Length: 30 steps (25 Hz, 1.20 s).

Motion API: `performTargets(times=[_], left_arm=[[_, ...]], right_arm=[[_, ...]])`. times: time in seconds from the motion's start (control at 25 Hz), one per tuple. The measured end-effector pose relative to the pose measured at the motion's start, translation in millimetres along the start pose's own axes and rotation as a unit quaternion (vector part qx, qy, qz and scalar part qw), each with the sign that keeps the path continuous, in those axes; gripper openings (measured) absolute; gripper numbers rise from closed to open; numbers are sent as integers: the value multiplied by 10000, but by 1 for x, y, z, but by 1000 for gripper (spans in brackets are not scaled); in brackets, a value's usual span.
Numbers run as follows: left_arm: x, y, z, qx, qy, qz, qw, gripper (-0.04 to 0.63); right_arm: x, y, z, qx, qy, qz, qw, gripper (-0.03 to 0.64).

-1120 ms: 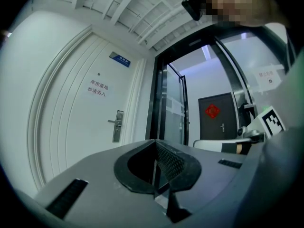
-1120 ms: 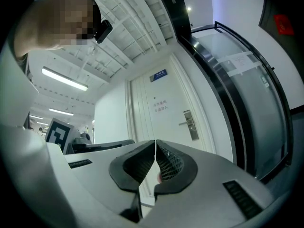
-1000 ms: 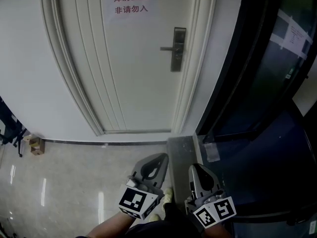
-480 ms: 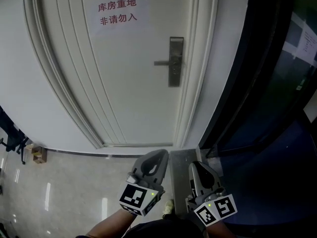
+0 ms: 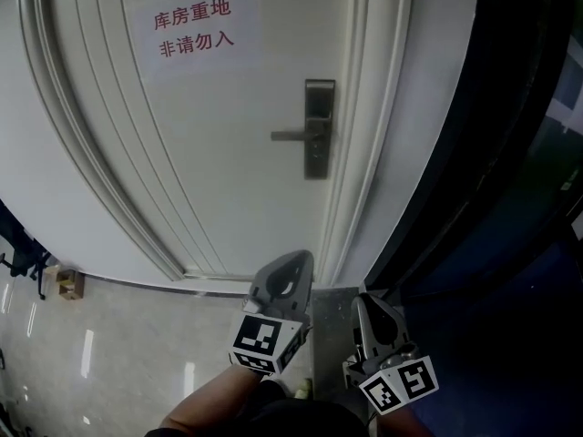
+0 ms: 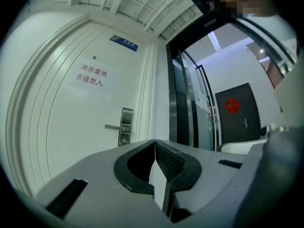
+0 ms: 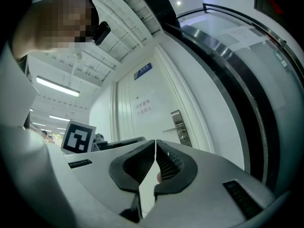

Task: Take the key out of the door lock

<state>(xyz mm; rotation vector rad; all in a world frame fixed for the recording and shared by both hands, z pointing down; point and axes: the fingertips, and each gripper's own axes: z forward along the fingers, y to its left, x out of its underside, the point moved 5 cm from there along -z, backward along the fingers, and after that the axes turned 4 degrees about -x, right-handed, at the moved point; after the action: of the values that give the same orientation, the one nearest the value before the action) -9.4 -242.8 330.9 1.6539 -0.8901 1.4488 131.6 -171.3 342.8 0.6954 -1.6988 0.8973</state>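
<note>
Plainly, both pairs of jaws are pressed together with nothing between them. In its own view, the left gripper [image 6: 155,142] shows two black rubber pads with a fine cross-hatched grain, meeting at a thin seam inside smooth grey plastic shells. The right gripper [image 7: 155,141] looks the same, its ribbed pads touching along a straight line.

From the head view they hang low and side by side, each carrying a white cube printed with black square markers. Both are well short of the door [image 5: 209,153], a matt off-white slab with long moulded grooves. On the door's right edge sits the lock plate [image 5: 318,130], a tall narrow rectangle of brushed grey metal, with a straight lever handle [image 5: 291,136] pointing left. The key would be on that plate, below the lever, but it is too small to make out. A paper notice [image 5: 193,25] with red characters is stuck high on the door. Glossy pale floor tiles [image 5: 109,335] lie to the left, and dark glass panels [image 5: 510,153] curve away on the right.
</note>
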Motion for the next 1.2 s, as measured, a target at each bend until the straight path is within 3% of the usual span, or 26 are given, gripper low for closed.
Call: performTargets(times=[0.48, 0.6, 0.68, 1.2], left_arm=[[27, 57, 137, -608, 4, -23, 9981, 10], [35, 75, 172, -752, 102, -86, 9971, 140], [41, 85, 194, -829, 157, -106, 9964, 164], [67, 117, 286, -1496, 374, 216, 9878, 170]], right_arm=[[2, -65, 52, 412, -15, -10, 9991, 17], [0, -82, 66, 575, -8, -28, 9983, 17], [1, -91, 74, 655, 45, -33, 9978, 17], [9, -143, 108, 1015, 155, 100, 9947, 17]])
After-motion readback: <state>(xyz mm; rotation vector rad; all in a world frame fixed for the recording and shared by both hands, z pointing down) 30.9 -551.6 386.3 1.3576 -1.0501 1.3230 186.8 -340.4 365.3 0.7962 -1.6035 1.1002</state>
